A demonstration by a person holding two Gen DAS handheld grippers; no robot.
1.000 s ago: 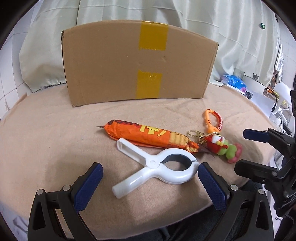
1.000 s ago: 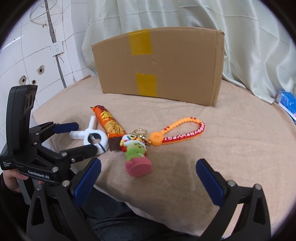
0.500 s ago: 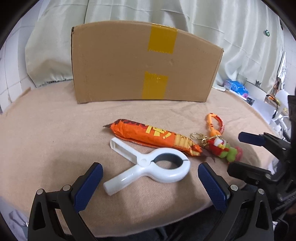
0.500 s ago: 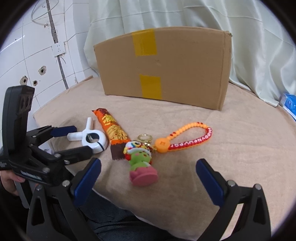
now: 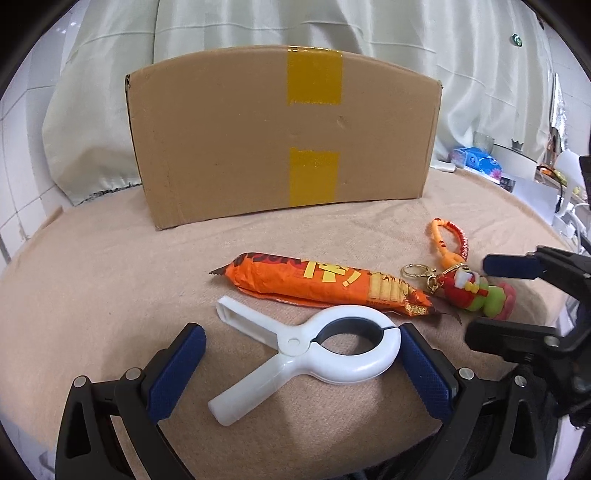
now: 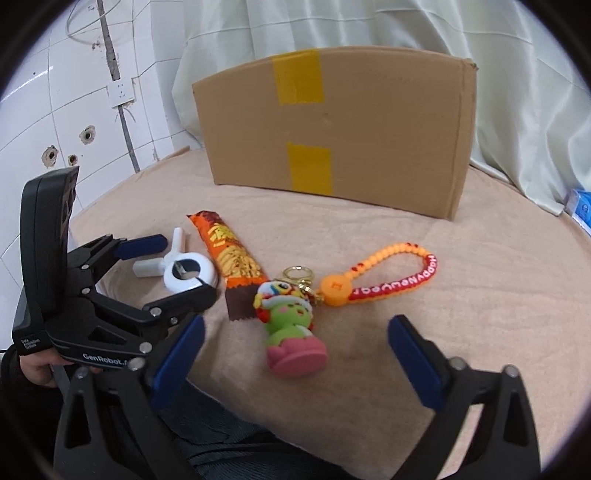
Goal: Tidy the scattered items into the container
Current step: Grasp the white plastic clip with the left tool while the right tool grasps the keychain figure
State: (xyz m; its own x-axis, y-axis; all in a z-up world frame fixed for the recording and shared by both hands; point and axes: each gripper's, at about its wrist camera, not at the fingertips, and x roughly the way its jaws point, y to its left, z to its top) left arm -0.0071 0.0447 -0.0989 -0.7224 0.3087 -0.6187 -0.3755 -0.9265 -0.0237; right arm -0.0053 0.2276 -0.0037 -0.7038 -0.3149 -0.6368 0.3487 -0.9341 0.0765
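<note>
Nearest the left wrist camera, the left gripper (image 5: pixel 301 363) has its fingers spread wide and grasps nothing; the white clip (image 5: pixel 314 350) lies on the cloth between its blue pads (image 5: pixel 177 373), its ring end just beside the right-hand pad. From the right wrist view, the right gripper (image 6: pixel 295 354) is likewise released and empty, with the green and pink doll (image 6: pixel 290 328) of the keychain lying between its fingers, pink base toward the camera. The left gripper shows at the left of that view, low over the clip.

Just behind the clip lies the orange snack packet (image 5: pixel 325 286), its torn brown end touching the doll's head. The keychain's gold ring (image 6: pixel 297 275) and orange beaded strap (image 6: pixel 391 275) stretch away toward the right on the tan cloth (image 5: pixel 92 280).

Farther back stands the cardboard box (image 5: pixel 280 136), upright, with yellow tape (image 5: pixel 314 79) down its front. All the items lie outside it. Behind hangs a pale curtain (image 6: pixel 369 26), beside a white tiled wall (image 6: pixel 55 103).
</note>
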